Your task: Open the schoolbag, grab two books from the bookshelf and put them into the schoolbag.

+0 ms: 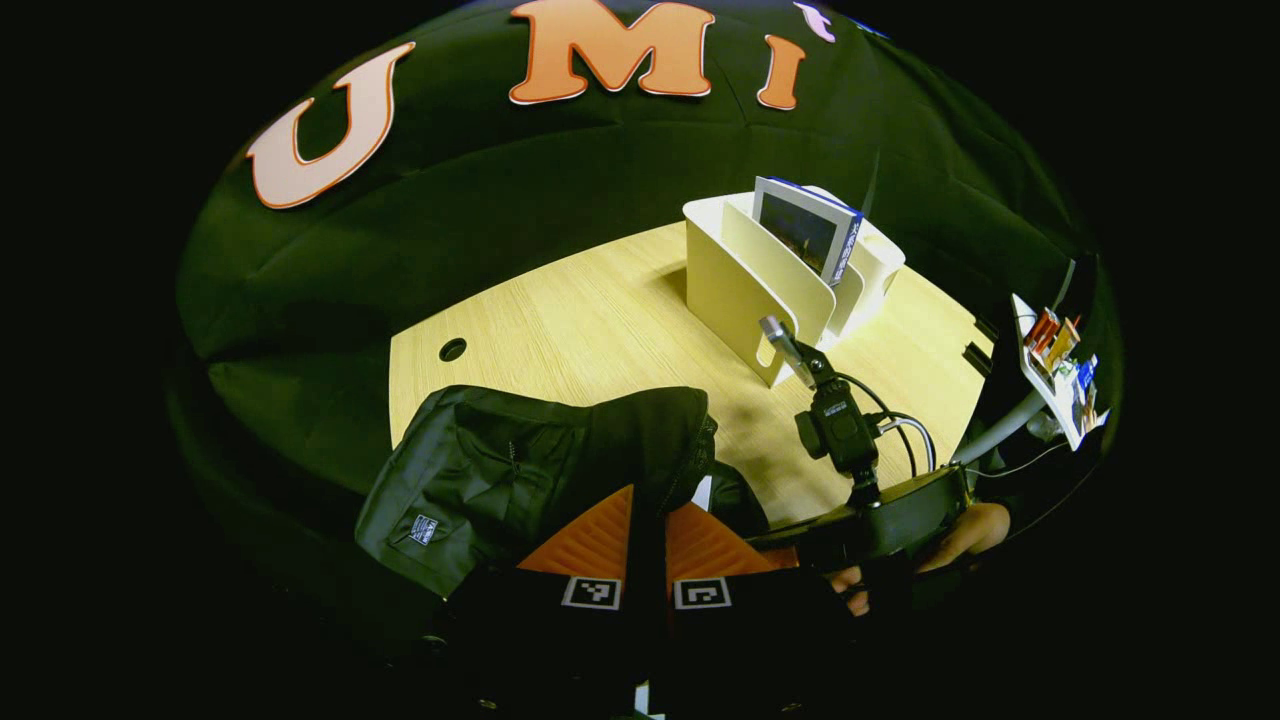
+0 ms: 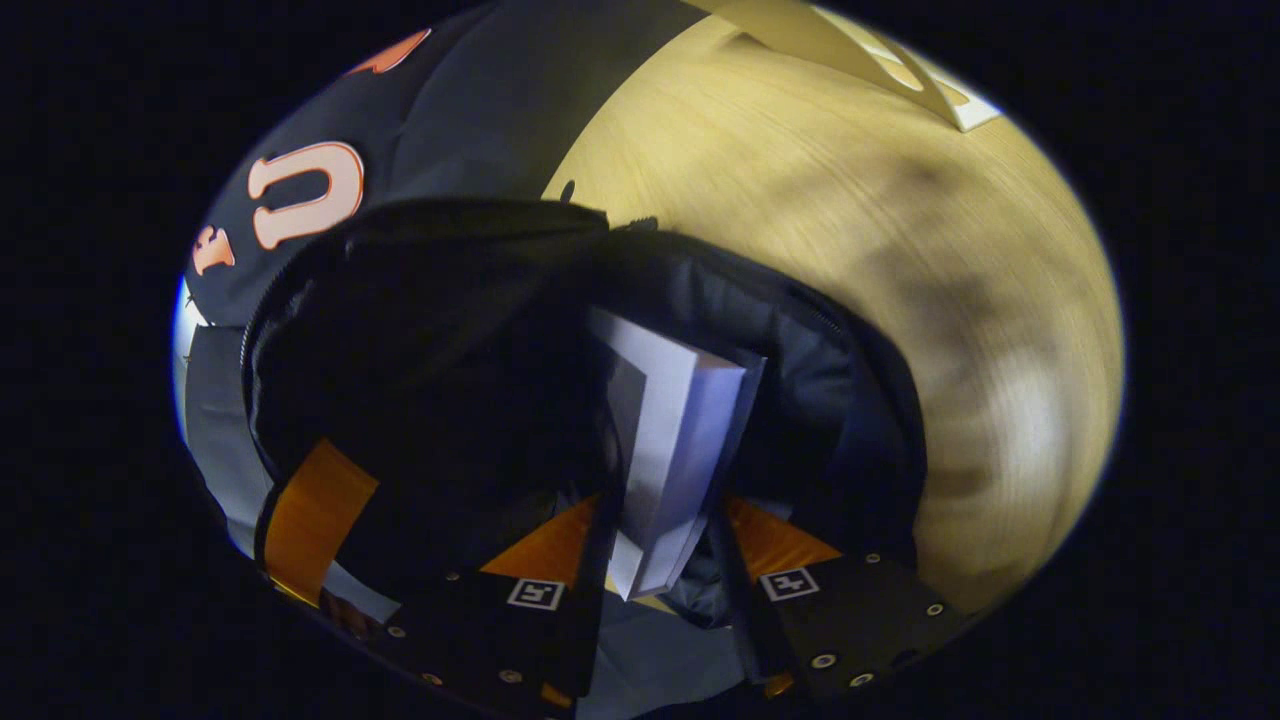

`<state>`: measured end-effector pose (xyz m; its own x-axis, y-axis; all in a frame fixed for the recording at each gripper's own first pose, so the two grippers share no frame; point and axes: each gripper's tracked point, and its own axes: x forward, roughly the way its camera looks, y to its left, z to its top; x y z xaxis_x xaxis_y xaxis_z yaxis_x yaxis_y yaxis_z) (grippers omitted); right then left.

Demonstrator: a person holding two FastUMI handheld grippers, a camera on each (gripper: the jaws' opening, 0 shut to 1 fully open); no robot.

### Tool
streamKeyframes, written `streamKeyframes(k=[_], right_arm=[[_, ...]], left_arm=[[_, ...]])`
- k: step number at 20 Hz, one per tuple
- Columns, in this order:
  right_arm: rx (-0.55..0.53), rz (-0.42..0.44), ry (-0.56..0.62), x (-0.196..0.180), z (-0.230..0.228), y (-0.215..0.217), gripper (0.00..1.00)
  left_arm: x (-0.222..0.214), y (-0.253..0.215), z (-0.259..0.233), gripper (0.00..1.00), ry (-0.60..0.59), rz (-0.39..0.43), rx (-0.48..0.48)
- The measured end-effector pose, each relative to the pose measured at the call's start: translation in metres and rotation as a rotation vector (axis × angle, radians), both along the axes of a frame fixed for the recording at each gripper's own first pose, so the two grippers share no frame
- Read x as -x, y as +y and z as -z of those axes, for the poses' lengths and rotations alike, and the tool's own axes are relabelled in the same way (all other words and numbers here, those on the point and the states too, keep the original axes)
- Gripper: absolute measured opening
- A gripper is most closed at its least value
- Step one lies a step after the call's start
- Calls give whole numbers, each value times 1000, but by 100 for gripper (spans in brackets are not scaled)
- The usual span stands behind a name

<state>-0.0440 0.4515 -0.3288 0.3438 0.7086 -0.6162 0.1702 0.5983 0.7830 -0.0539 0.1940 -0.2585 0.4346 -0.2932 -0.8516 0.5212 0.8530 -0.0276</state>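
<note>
Wooden table point(image 1: 600, 320) bears bookshelf point(image 1: 760, 290); left hand-held gripper point(image 1: 648, 545) pinches schoolbag point(image 1: 520, 470), right hand-held gripper point(image 2: 662, 560) clamps book point(image 2: 680, 450).

Pale wood-grain tabletop point(image 1: 600, 320) with a round cable hole point(image 1: 452, 349) near its far left edge — backed by the booth's black cloth wall point(image 1: 480, 200), creased in folds; soft shadows mottle the tabletop's surface in the right gripper view.

Schoolbag point(image 1: 520, 470) on table point(image 1: 600, 320), near left. Bookshelf point(image 1: 780, 280) on table, far right of schoolbag, well apart. One book point(image 1: 805, 228) upright in bookshelf slot. Second book point(image 2: 670, 450) in schoolbag opening, between right gripper point(image 2: 655, 570) fingers. Left gripper point(image 1: 648, 545) at schoolbag's near edge.
</note>
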Motion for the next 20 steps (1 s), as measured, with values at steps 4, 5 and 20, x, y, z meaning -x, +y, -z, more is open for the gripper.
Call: streamKeyframes(k=[4,5,20], right_arm=[[57,-113,-11,14,-16,-8,96],[83,-148,-3,19,-20,-17,98],[483,-149,-87,17,-77,-217,98]], left_arm=[[-1,5,0,5,1,-4,3],[-2,7,1,5,1,-6,0],[8,-3,16,5,7,-6,-7]])
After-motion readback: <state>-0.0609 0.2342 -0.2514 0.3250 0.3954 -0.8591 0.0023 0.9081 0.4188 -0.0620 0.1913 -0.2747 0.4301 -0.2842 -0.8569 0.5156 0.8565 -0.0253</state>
